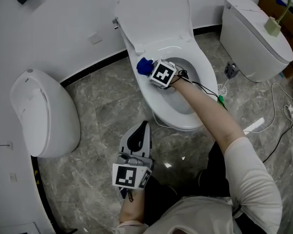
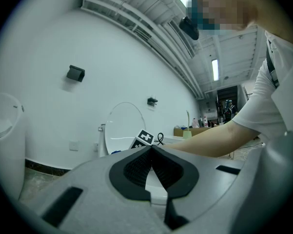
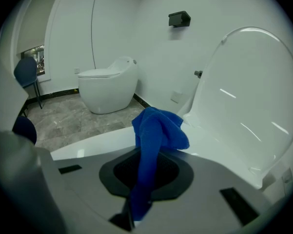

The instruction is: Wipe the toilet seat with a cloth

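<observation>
At toilet seat (image 1: 208, 79) rear-left, R gripper (image 1: 148, 70) is clamping blue cloth (image 1: 143, 66); L gripper (image 1: 144, 126) is idling, jaws together, empty. Risk: thin pinch, cloth slipping out into bowl (image 1: 183, 100).

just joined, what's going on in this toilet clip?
A person works at an open toilet with two handheld grippers. The right gripper is shut on a blue cloth, held at the rear of the toilet seat near the raised lid. The left gripper is shut, empty, held above the floor.
</observation>
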Demonstrator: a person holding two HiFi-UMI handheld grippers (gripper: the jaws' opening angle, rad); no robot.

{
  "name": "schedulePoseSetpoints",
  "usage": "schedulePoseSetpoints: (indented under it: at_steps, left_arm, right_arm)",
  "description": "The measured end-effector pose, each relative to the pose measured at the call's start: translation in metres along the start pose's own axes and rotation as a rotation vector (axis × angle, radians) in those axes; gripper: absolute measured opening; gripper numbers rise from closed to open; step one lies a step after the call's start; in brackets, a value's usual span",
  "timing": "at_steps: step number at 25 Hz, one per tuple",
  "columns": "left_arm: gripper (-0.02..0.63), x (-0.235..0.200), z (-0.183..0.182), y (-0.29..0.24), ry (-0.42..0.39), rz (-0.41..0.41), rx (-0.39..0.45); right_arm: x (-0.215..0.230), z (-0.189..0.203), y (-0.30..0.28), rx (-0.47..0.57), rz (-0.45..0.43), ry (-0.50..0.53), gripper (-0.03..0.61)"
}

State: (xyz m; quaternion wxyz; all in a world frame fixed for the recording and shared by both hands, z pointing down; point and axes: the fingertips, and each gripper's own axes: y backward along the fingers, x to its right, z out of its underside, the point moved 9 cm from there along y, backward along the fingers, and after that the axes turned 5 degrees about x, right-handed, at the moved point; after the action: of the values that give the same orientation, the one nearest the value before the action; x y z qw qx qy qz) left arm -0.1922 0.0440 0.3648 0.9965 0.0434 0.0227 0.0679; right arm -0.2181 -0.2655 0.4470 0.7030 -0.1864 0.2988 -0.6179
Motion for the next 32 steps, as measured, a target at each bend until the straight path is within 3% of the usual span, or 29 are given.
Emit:
schedulePoseSetpoints:
  at_steps: [32]
  left_arm:
    - [0.008, 0.01, -0.018, 0.004, -0.019, -0.004, 0.0]
  right_arm:
    - [-0.043, 0.005, 0.03, 0.028, -0.046, 0.084, 0.034]
